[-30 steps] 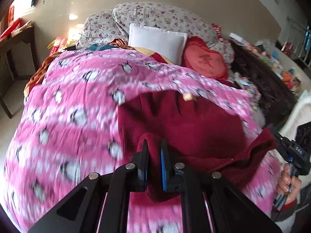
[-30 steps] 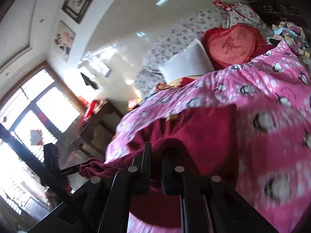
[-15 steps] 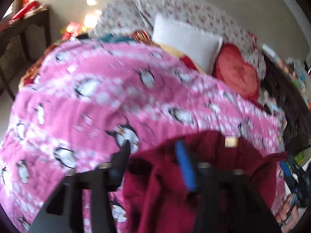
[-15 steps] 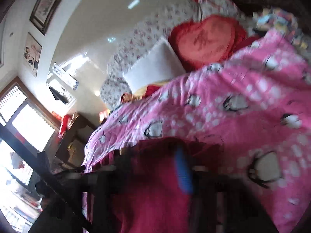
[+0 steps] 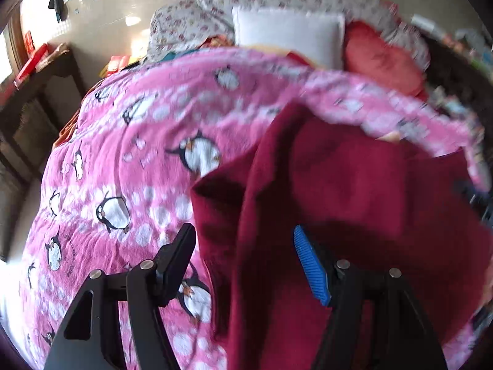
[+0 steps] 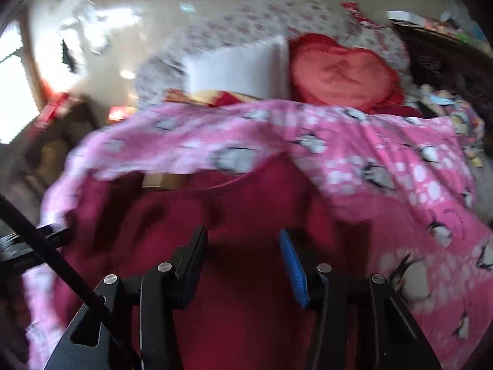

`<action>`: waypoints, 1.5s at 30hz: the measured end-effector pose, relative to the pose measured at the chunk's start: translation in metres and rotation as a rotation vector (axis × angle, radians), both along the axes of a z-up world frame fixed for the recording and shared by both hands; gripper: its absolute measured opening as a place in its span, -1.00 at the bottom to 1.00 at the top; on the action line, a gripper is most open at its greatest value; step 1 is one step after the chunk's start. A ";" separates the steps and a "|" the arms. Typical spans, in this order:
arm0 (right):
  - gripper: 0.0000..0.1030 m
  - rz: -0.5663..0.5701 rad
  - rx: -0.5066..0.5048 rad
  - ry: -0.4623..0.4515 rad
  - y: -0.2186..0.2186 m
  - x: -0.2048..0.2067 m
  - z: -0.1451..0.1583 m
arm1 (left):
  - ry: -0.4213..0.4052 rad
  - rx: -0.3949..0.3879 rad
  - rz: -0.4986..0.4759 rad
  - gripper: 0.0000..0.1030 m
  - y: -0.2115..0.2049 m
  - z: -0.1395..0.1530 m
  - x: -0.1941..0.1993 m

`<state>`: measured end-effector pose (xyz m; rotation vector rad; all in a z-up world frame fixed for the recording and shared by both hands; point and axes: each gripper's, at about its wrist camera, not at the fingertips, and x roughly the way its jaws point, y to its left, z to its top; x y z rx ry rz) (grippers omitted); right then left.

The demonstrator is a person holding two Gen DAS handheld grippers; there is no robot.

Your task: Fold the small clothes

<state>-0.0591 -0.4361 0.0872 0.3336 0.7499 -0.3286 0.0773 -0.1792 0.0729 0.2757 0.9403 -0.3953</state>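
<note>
A dark red fleece garment (image 5: 339,191) lies folded over on a pink penguin blanket (image 5: 129,154) on a bed. My left gripper (image 5: 243,246) is open just above the garment's left edge and holds nothing. In the right wrist view the same garment (image 6: 234,209) fills the lower middle, with a tan label (image 6: 160,180) at its far edge. My right gripper (image 6: 243,246) is open over the garment and empty. Both views are motion-blurred.
A white pillow (image 5: 289,37), a red heart cushion (image 6: 342,71) and floral pillows (image 5: 185,27) sit at the head of the bed. A dark wooden table (image 5: 34,92) stands left of the bed. A cluttered dark cabinet (image 6: 446,64) stands on the right.
Both grippers were shut on the garment's near edge one second ago. They carried it toward the far edge, then opened and let go. The garment now lies folded.
</note>
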 end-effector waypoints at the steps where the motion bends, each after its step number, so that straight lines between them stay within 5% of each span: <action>1: -0.18 -0.027 0.012 0.012 -0.011 0.006 -0.008 | 0.012 0.007 0.009 0.32 0.000 -0.007 0.005; 6: -0.20 -0.066 0.146 -0.102 -0.044 -0.023 0.004 | 0.044 -0.094 0.029 0.32 0.017 -0.001 0.015; 9: 0.13 -0.078 0.090 -0.125 -0.045 -0.055 0.020 | -0.009 -0.139 -0.006 0.34 0.024 0.015 0.007; 11: 0.13 -0.067 0.072 -0.112 -0.044 -0.060 0.024 | -0.008 -0.183 -0.031 0.55 0.026 0.020 0.006; 15: 0.13 -0.030 0.069 -0.066 -0.039 -0.048 0.016 | 0.025 -0.175 -0.041 0.58 0.011 0.014 0.012; 17: -0.14 -0.016 0.073 -0.029 -0.036 -0.037 0.005 | 0.025 -0.152 -0.042 0.53 0.002 0.008 0.017; 18: -0.69 -0.012 0.070 -0.006 -0.035 -0.031 -0.002 | 0.026 -0.145 -0.047 0.38 -0.002 0.006 0.018; 19: -0.81 -0.013 0.067 -0.006 -0.034 -0.029 -0.004 | 0.025 -0.124 -0.049 -0.24 -0.006 0.004 0.020; 20: -0.81 -0.018 0.062 -0.025 -0.033 -0.030 -0.003 | 0.029 -0.099 -0.047 -0.60 -0.008 0.002 0.023; 23: -0.82 -0.036 0.046 -0.140 -0.032 -0.042 0.017 | 0.010 -0.138 -0.073 -0.82 0.000 0.015 0.023; 27: -0.82 -0.061 0.006 -0.167 -0.035 -0.036 0.029 | -0.035 -0.157 -0.054 -0.83 0.014 0.029 0.028; 34: -0.70 -0.109 0.066 -0.054 -0.043 -0.019 -0.009 | -0.026 -0.121 -0.023 -0.71 0.010 0.010 0.028; 38: -0.48 -0.099 0.038 -0.077 -0.029 -0.048 0.017 | -0.057 -0.120 -0.015 -0.09 0.023 0.026 0.008; 41: -0.48 0.005 0.065 -0.090 0.002 -0.071 0.027 | -0.098 -0.132 -0.058 0.06 0.039 0.033 -0.024; 45: -0.37 0.060 0.059 -0.056 0.040 -0.106 0.020 | -0.043 -0.138 -0.090 0.12 0.064 0.022 -0.058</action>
